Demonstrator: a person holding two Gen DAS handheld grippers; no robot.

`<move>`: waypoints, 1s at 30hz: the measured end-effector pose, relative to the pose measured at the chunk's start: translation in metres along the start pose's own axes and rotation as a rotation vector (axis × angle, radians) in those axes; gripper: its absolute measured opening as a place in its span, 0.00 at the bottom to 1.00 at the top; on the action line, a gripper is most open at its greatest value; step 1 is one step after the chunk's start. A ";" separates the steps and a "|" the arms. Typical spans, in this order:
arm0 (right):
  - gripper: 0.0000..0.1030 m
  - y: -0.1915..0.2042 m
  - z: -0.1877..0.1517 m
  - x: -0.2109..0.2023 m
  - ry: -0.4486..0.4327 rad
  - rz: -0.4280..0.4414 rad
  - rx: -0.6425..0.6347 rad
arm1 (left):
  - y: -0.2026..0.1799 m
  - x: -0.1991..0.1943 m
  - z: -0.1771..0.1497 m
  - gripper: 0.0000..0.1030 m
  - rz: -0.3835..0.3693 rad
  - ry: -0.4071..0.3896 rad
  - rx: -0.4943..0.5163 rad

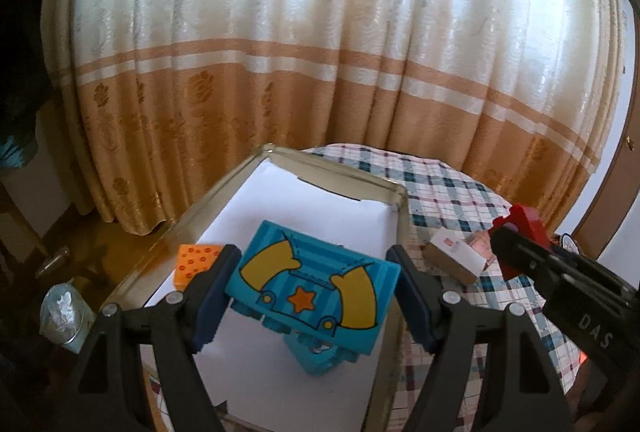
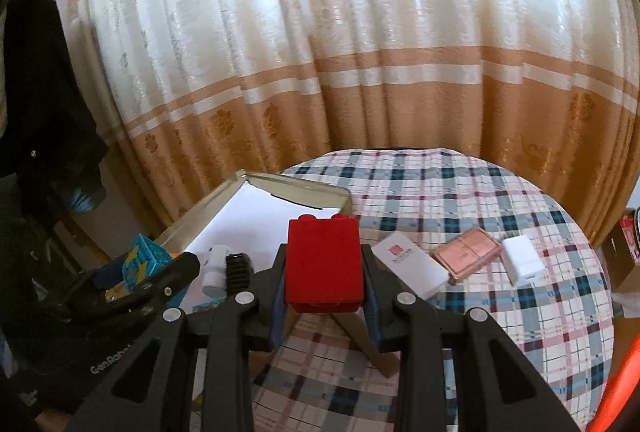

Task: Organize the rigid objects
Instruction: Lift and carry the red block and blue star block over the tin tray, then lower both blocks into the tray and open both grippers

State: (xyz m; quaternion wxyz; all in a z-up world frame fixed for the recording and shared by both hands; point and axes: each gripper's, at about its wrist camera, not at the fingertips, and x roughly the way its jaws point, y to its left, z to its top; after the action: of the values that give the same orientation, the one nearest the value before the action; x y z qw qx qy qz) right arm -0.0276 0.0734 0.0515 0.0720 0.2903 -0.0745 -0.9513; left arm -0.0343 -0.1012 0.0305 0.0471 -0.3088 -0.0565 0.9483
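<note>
My left gripper is shut on a blue toy block printed with yellow arms and an orange star, and holds it over a metal tin lined with white paper. An orange studded block lies in the tin's left part. A teal piece shows under the blue block. My right gripper is shut on a red toy block above the checked tablecloth, beside the tin's right wall. The right wrist view also shows the left gripper with the blue block.
On the checked cloth to the right lie a white box, a pink box and a small white box. A white cylinder shows near the tin. A glass jar stands off the table at left. Curtains hang behind.
</note>
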 end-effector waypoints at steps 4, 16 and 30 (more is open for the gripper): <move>0.33 0.011 0.000 0.004 0.001 0.008 -0.024 | 0.007 0.001 -0.002 0.73 0.017 -0.001 -0.007; 0.33 0.039 0.001 0.029 -0.005 0.016 -0.080 | 0.025 0.009 -0.004 0.73 0.119 0.003 -0.013; 0.33 0.061 0.006 0.061 0.037 0.003 -0.117 | 0.043 0.017 -0.002 0.73 0.160 0.026 -0.041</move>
State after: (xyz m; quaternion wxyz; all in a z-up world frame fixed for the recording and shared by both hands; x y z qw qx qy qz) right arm -0.0758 0.0036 0.0344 0.0917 0.3030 -0.0177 -0.9484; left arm -0.0492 -0.1413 0.0133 -0.0344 -0.3254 -0.0507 0.9436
